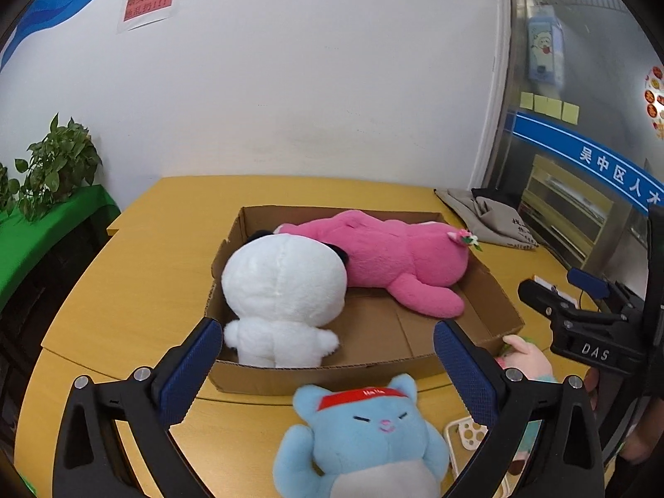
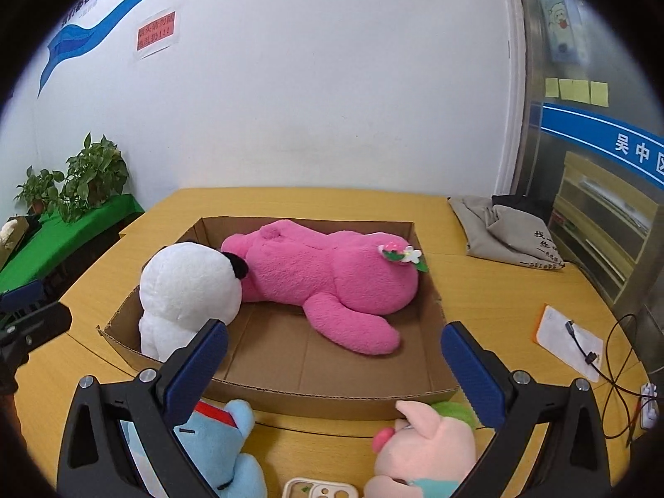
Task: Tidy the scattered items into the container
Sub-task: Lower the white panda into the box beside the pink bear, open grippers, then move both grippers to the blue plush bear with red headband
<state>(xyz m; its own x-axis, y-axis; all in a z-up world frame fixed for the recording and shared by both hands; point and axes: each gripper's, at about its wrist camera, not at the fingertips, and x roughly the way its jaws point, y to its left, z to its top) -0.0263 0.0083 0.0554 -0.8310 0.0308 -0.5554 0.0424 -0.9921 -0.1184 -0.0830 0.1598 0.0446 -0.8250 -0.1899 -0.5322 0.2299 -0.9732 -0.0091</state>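
Note:
A shallow cardboard box point(image 1: 352, 375) point(image 2: 332, 402) sits on the yellow table. Inside lie a white panda plush point(image 1: 282, 290) point(image 2: 186, 290) and a pink bear plush point(image 1: 394, 265) point(image 2: 332, 282). A blue cat plush with a red headband point(image 1: 361, 435) point(image 2: 216, 448) lies on the table in front of the box, under my open left gripper point(image 1: 328, 365). A pink pig plush point(image 2: 423, 444) point(image 1: 527, 357) lies beside it, under my open right gripper point(image 2: 336, 361). The right gripper also shows at the right edge of the left wrist view point(image 1: 581, 323). Both grippers are empty.
A phone case point(image 1: 469, 435) point(image 2: 319, 489) lies between the blue and pig plushes. A grey cloth bag point(image 2: 498, 228) sits at the table's back right. Paper and a cable point(image 2: 572, 340) lie at the right. Potted plants point(image 2: 83, 178) stand on a green shelf at left.

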